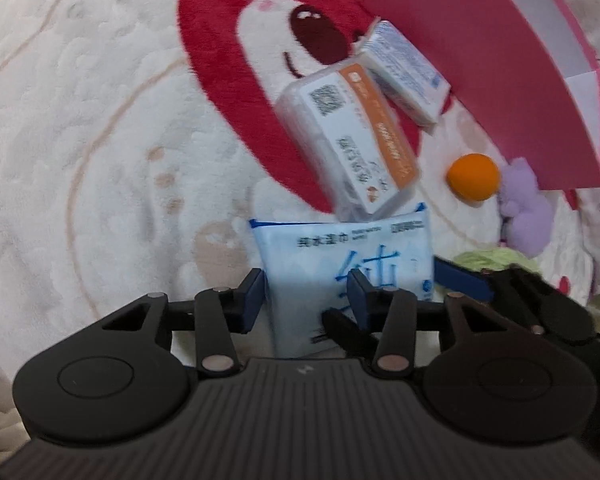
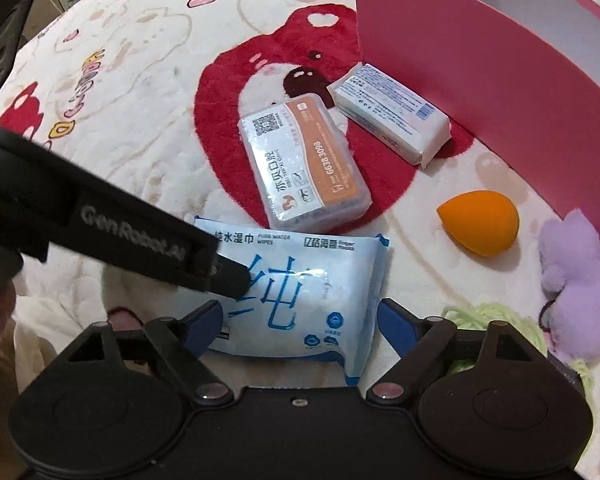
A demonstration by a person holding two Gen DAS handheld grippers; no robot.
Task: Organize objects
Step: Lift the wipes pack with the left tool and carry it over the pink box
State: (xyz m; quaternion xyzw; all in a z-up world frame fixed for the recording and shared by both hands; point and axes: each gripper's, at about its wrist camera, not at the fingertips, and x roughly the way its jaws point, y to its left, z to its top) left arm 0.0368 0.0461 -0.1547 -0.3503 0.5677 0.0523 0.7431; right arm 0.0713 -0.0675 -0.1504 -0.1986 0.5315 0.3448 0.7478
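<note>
A blue-and-white wet wipes pack [image 2: 308,296] lies on the blanket. My right gripper [image 2: 298,324] is open, its blue fingers on either side of the pack's near end. My left gripper [image 1: 306,294] has its jaws closed onto the left part of the same pack [image 1: 340,276]; its body [image 2: 100,228] crosses the right wrist view from the left. Beyond the pack lie a clear case with an orange label [image 2: 304,164], a white wrapped pack [image 2: 392,114], an orange makeup sponge [image 2: 480,222] and a purple plush toy [image 2: 572,276].
A pink box [image 2: 480,68] stands at the back right, open at the top. Green yarn [image 2: 496,320] lies by my right finger. Everything rests on a cream blanket [image 2: 140,92] with a red bear print.
</note>
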